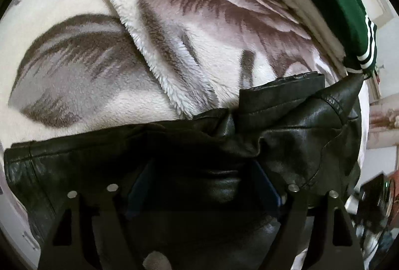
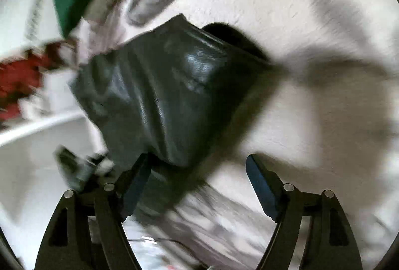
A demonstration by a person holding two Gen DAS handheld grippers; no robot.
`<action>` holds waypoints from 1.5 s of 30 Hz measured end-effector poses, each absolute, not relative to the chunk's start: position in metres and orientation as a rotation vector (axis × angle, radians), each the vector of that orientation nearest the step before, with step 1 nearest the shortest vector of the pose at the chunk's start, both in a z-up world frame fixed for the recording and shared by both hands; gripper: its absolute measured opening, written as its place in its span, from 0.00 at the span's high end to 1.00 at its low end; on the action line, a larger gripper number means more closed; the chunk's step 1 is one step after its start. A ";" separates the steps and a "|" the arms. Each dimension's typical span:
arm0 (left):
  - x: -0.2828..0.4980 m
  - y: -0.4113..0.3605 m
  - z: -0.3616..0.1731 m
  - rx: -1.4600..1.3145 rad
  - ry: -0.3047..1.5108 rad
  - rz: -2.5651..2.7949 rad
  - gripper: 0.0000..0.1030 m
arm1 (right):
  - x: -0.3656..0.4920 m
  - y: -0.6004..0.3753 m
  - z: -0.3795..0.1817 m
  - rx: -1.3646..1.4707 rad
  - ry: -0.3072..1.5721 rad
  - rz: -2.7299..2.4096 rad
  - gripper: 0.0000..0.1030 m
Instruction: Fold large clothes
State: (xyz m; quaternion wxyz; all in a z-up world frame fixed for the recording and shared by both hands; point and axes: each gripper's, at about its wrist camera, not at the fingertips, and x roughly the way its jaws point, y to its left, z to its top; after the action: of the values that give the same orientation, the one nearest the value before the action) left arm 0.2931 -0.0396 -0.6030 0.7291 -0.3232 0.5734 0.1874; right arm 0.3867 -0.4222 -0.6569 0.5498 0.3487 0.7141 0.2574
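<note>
Black leather jacket is lying bunched on the white fleece blanket with grey feather print, long axis roughly crossways in the left wrist view, its pointed corner aimed at the folded green garment with white stripes. Biggest worry, I'd say: leather's stiff and slick, so a fold could spring back or slide on that plush pile. Left gripper sits spread wide over the jacket, not pinching it as far as I can see. Right gripper is spread wide too, one pad at the jacket's edge, holding nothing, view blurry.
</note>
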 end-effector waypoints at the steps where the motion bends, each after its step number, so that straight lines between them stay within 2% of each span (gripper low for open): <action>1: 0.292 -0.039 -0.603 -0.710 1.264 0.413 0.20 | 0.392 -0.420 -0.664 0.890 1.642 0.630 0.22; 6: 0.292 -0.035 -0.607 -0.737 1.269 0.407 0.19 | 0.408 -0.384 -0.690 1.064 1.528 0.694 0.19; 7: 0.292 -0.035 -0.609 -0.741 1.266 0.406 0.19 | 0.407 -0.377 -0.690 1.092 1.514 0.719 0.23; 8: 0.291 -0.033 -0.610 -0.751 1.259 0.406 0.19 | 0.407 -0.370 -0.688 1.121 1.510 0.746 0.31; 9: 0.290 -0.031 -0.611 -0.762 1.255 0.405 0.19 | 0.406 -0.368 -0.686 1.124 1.509 0.753 0.52; 10: 0.290 -0.029 -0.611 -0.772 1.256 0.402 0.19 | 0.406 -0.366 -0.679 1.130 1.493 0.758 0.66; 13: 0.291 -0.030 -0.612 -0.757 1.265 0.400 0.19 | 0.404 -0.365 -0.647 1.033 1.450 0.737 0.72; 21: 0.289 -0.032 -0.610 -0.764 1.241 0.408 0.18 | 0.402 -0.338 -0.596 0.773 1.439 0.762 0.76; 29: 0.242 -0.023 -0.581 -0.782 1.234 0.464 0.18 | 0.371 -0.294 -0.504 0.418 1.337 0.813 0.76; 35: 0.143 0.001 -0.549 -0.855 1.174 0.604 0.18 | 0.318 -0.238 -0.444 0.132 1.252 0.864 0.76; 39: 0.038 0.024 -0.537 -0.941 1.164 0.775 0.18 | 0.251 -0.162 -0.412 -0.111 1.183 0.962 0.76; 42: -0.024 0.032 -0.535 -0.984 1.176 0.892 0.18 | 0.183 -0.108 -0.414 -0.351 1.130 1.068 0.76; 45: -0.075 0.036 -0.536 -1.019 1.178 1.003 0.18 | 0.105 -0.058 -0.447 -0.575 1.134 1.155 0.76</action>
State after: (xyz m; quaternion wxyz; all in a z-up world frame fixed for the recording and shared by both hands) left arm -0.0753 0.0362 -0.5362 0.6010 -0.4395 0.5082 0.4328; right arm 0.1050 -0.0577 -0.4472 0.6533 -0.2533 0.5000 0.5090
